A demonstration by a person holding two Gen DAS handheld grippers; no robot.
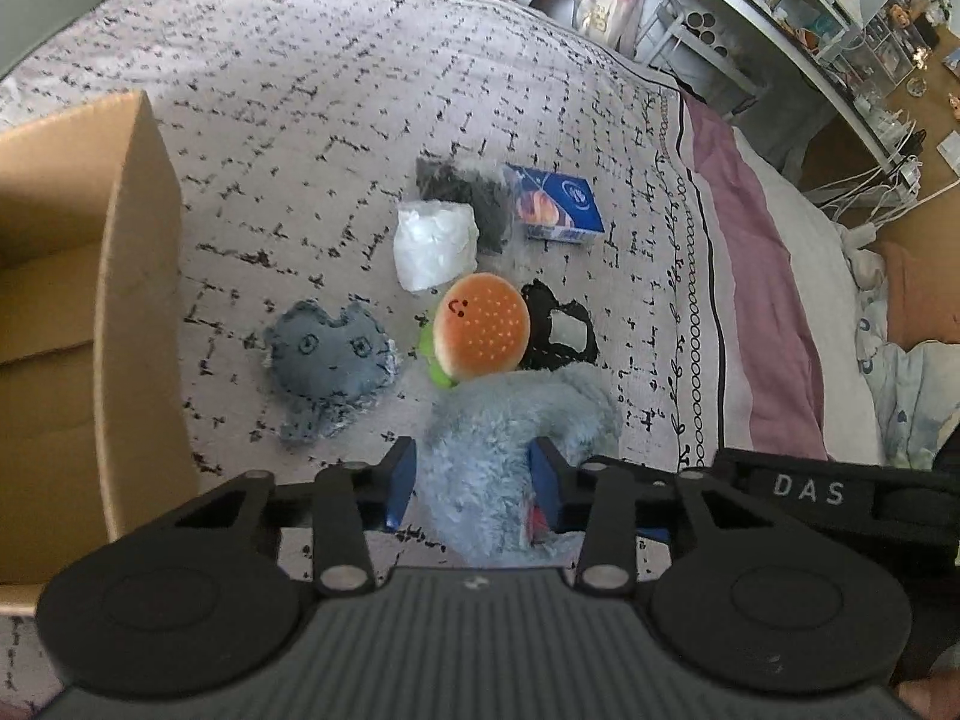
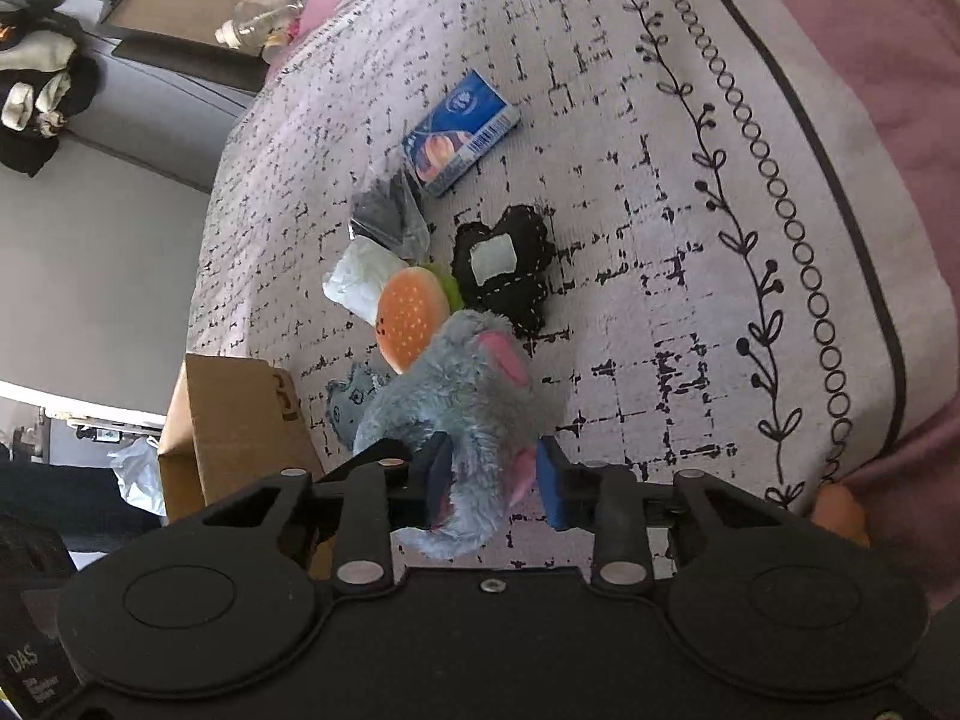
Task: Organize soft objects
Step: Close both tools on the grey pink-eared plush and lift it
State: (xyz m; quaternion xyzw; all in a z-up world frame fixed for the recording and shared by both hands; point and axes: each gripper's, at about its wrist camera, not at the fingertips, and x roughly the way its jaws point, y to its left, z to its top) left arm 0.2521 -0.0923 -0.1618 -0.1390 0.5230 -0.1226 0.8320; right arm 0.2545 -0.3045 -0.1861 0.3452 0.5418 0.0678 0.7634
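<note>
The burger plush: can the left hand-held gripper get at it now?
Probably not: the left hand-held gripper is already shut on the grey plush mouse, which lies before the burger plush.

Soft, even daylight, faint shadows, no glare. Strong fisheye bending at the rims; box (image 1: 138, 312) edge at 9 o'clock slightly motion-blurred. Centre fairly sharp.

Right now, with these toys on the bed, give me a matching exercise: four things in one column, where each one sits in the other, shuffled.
Things:
1. fluffy blue plush
2. burger toy
3. blue box
4. cardboard box

Places:
A. at the bed's left side, open
B. farthest back, beside a dark bag
C. between the left claw pads
D. next to the black heart pillow

Pairs: 1-C, 2-D, 3-B, 4-A
</note>
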